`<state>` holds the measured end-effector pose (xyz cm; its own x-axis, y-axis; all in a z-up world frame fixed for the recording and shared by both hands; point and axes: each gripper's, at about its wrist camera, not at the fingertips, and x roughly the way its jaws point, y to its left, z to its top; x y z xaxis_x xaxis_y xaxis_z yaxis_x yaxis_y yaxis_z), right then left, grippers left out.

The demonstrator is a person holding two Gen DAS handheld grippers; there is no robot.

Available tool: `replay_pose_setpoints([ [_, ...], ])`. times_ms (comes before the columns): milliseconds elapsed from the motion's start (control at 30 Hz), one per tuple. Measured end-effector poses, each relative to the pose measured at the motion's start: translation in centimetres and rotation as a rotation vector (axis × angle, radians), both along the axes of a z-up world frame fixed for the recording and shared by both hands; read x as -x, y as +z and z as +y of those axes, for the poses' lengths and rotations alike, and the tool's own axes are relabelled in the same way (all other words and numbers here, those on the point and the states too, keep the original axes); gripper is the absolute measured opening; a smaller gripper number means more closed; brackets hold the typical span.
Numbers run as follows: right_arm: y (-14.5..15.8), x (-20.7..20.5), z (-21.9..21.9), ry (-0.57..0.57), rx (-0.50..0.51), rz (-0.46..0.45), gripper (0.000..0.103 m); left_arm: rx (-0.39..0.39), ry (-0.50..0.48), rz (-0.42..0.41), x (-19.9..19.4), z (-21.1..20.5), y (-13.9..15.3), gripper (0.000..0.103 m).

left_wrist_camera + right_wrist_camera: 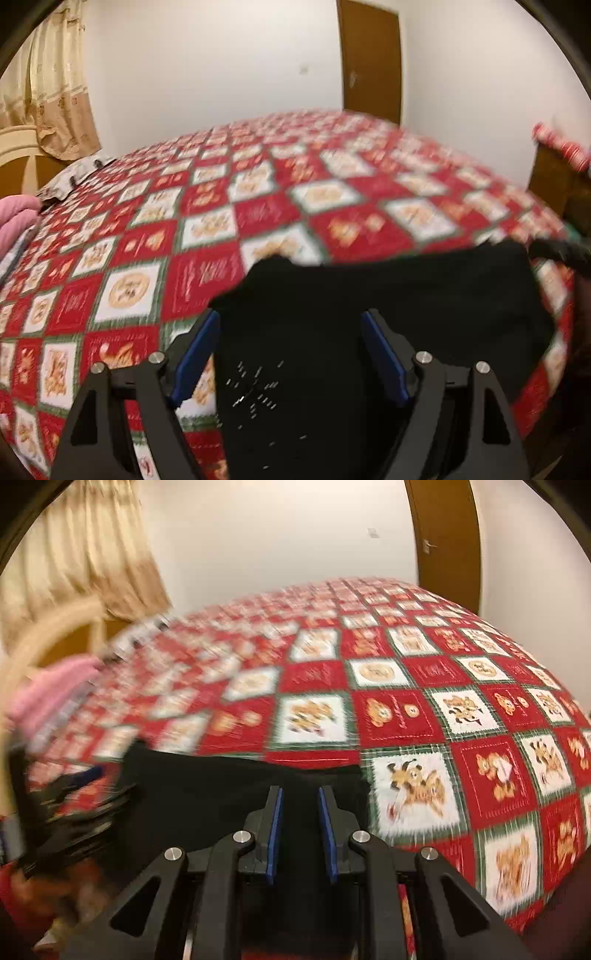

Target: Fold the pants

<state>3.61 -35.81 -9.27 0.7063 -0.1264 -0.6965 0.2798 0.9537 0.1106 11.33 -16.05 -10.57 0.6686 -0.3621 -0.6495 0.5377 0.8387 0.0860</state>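
Black pants (388,302) lie in a folded rectangle at the near edge of a bed with a red and white patchwork quilt (258,192). My left gripper (290,317) is open wide, its blue-padded fingers (199,354) above the pants' left part, holding nothing. In the right wrist view the pants (221,794) lie under my right gripper (300,792), which is open with a narrow gap and empty. The left gripper (70,786) shows blurred at the left of that view.
A pink cloth (16,218) lies at the bed's left edge beside a cream headboard (18,144). Beige curtains (55,85) hang at the far left. A brown door (371,59) stands in the white back wall. The quilt (424,686) stretches far behind the pants.
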Motion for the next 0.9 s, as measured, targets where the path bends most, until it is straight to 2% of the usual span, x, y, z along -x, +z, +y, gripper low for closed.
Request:
replay_pose_setpoints([
  [33,-1.7,-1.3,-0.4,-0.009,-0.022,0.046,0.021,0.001,0.019,0.031,-0.4,0.4,-0.7,0.082],
  [100,-2.1,-1.4,-1.2,-0.016,-0.041,-0.038,0.022,0.08,0.052,0.098,-1.1,2.2,-1.8,0.088],
  [167,-2.1,-1.5,-1.4,-0.017,-0.058,-0.036,0.022,0.126,0.085,0.145,-1.8,3.9,-2.4,0.099],
  [267,-1.4,-0.6,-1.9,-0.008,-0.108,-0.052,0.022,0.176,0.09,0.185,-2.2,5.9,-2.2,0.101],
  [333,-0.7,1.8,-2.6,-0.021,-0.224,-0.141,0.023,0.2,0.111,0.184,-2.0,7.3,-1.4,0.1],
  [400,-0.3,4.4,-2.7,-0.047,-0.274,-0.214,0.039,0.239,0.12,0.165,-1.6,9.0,-0.4,0.1],
  [433,-0.3,5.5,-2.7,-0.07,-0.275,-0.233,0.06,0.258,0.127,0.152,-1.5,9.7,0.0,0.1],
  [467,-0.4,6.3,-2.5,-0.091,-0.275,-0.249,0.073,0.274,0.135,0.142,-1.6,10.3,0.3,0.1],
  [600,-1.3,9.2,-2.9,-0.156,-0.347,-0.29,0.073,0.304,0.141,0.181,-3.0,10.6,0.4,0.1],
  [733,-2.7,9.9,-4.0,-0.223,-0.43,-0.272,0.073,0.357,0.064,0.251,-3.3,8.6,-0.2,0.1],
  [800,-3.4,9.8,-4.0,-0.227,-0.463,-0.257,0.073,0.318,0.048,0.266,-3.3,7.1,-0.9,0.1],
  [867,-4.3,9.6,-3.5,-0.229,-0.481,-0.238,0.073,0.258,0.046,0.315,-3.6,5.4,-2.5,0.101],
  [900,-4.8,9.4,-3.2,-0.226,-0.482,-0.224,0.074,0.234,0.051,0.282,-3.3,5.1,-2.6,0.103],
])
